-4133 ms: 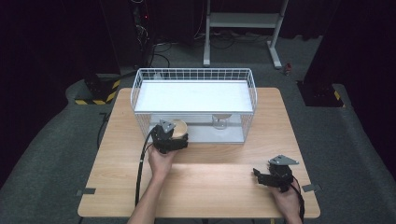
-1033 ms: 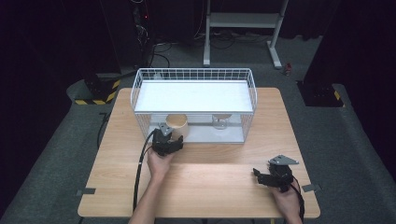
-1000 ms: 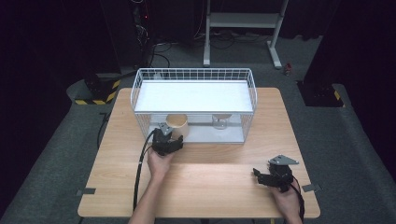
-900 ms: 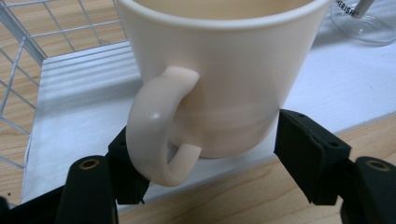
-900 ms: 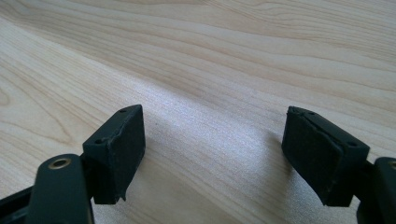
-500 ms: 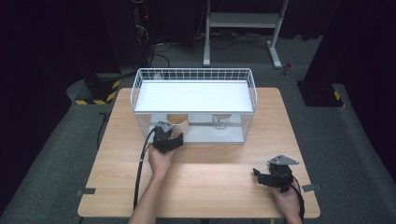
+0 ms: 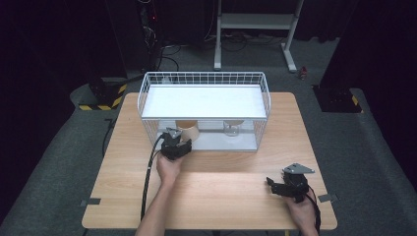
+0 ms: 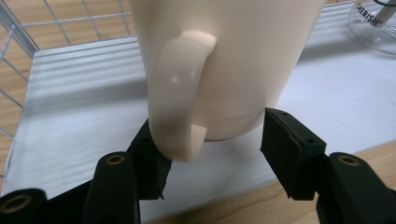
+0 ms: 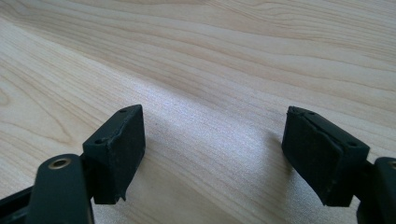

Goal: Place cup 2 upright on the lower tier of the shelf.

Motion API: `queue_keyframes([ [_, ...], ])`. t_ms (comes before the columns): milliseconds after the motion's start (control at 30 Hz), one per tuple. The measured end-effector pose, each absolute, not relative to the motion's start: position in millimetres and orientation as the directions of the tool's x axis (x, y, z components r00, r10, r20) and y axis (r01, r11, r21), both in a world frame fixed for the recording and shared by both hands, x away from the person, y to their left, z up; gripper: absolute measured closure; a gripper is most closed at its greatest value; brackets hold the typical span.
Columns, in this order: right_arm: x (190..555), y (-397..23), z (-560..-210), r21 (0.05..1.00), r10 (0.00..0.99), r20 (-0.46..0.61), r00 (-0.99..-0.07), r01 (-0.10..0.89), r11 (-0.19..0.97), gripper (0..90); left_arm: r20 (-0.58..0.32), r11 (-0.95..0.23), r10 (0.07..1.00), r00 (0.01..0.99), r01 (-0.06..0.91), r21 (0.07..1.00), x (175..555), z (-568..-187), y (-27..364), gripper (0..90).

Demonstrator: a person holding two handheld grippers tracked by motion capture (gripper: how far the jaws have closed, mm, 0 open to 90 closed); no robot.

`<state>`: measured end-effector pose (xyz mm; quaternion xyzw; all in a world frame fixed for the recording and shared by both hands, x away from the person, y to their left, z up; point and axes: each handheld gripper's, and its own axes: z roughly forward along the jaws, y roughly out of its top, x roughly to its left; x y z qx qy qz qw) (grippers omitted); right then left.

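One upright cream mug (image 8: 224, 65), handle toward the camera, sits between closing left gripper (image 8: 215, 144) fingers.

Cream ceramic mug (image 8: 224, 65), glossy, standing upright on the white lower shelf (image 8: 79, 112) of the wire basket (image 7: 204, 81), near the shelf's front-left corner; its loop handle (image 8: 180, 98) faces the front edge.

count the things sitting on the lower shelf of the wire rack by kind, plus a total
cream mug: 1
clear glass: 1
total: 2
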<state>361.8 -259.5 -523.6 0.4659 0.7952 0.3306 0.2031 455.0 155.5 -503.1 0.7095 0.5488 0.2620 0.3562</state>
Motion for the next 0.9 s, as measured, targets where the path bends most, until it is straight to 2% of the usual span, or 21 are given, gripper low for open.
queue_keyframes([
  [900,362,-259,-524,0.715,0.876,-0.015,-0.482,0.607,0.346,21.5,-0.048,-0.078,0.981,0.186,0.614,0.786,466,-511,166,56.9],
])
